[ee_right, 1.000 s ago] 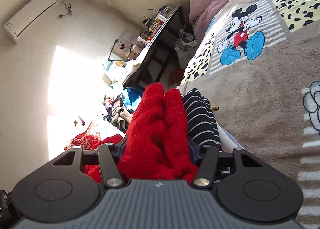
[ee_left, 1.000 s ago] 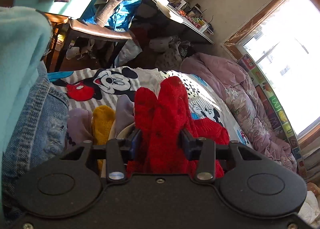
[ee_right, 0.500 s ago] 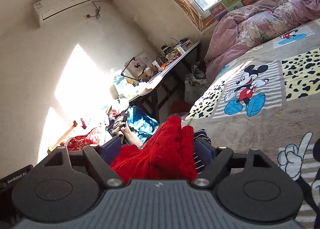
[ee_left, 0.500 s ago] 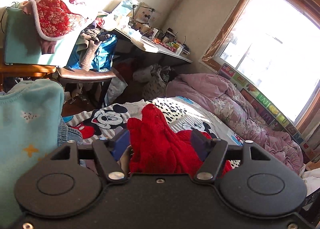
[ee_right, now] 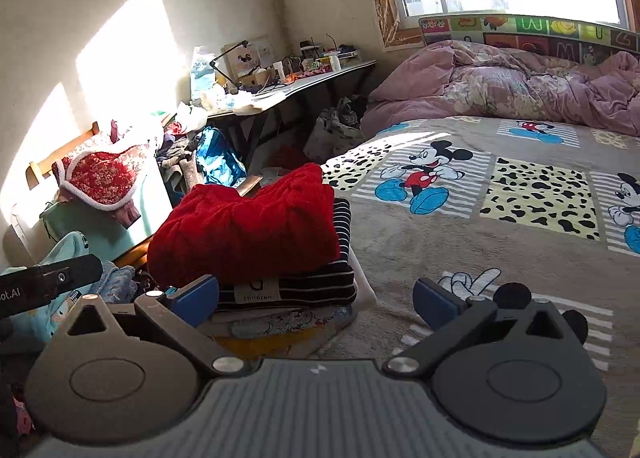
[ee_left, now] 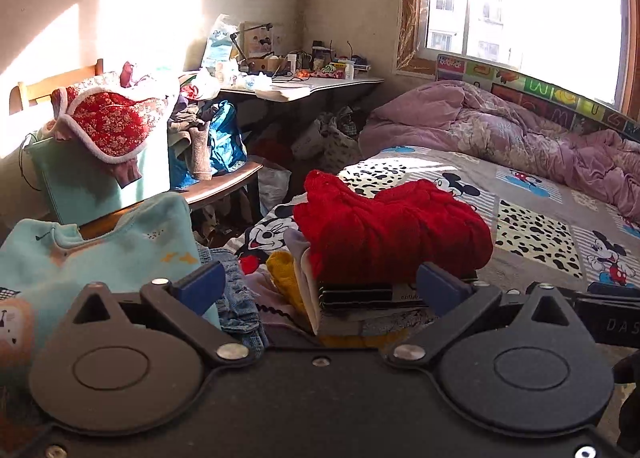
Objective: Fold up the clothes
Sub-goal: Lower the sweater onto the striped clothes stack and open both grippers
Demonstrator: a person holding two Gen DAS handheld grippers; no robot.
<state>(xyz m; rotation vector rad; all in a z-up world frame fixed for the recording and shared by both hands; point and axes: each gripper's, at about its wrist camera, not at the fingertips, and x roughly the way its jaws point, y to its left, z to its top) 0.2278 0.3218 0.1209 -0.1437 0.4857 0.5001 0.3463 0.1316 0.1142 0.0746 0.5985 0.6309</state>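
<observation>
**One red sweater folded on top of the stack, both tongs spread wide**

One red sweater (ee_right: 248,225) lies folded atop one stack of clothes (ee_right: 288,298) at the near-left corner of the Mickey blanket (ee_right: 500,217). Its long axis runs across both views. Right of the stack the blanket lies bare. Two grippers: left gripper (ee_left: 320,286) and right gripper (ee_right: 316,294), each wide apart, gripping nothing, just short of the stack.

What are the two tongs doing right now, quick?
Left tongs: open, holding nothing.
Right tongs: open, holding nothing; red sweater lies on the pile.
</observation>
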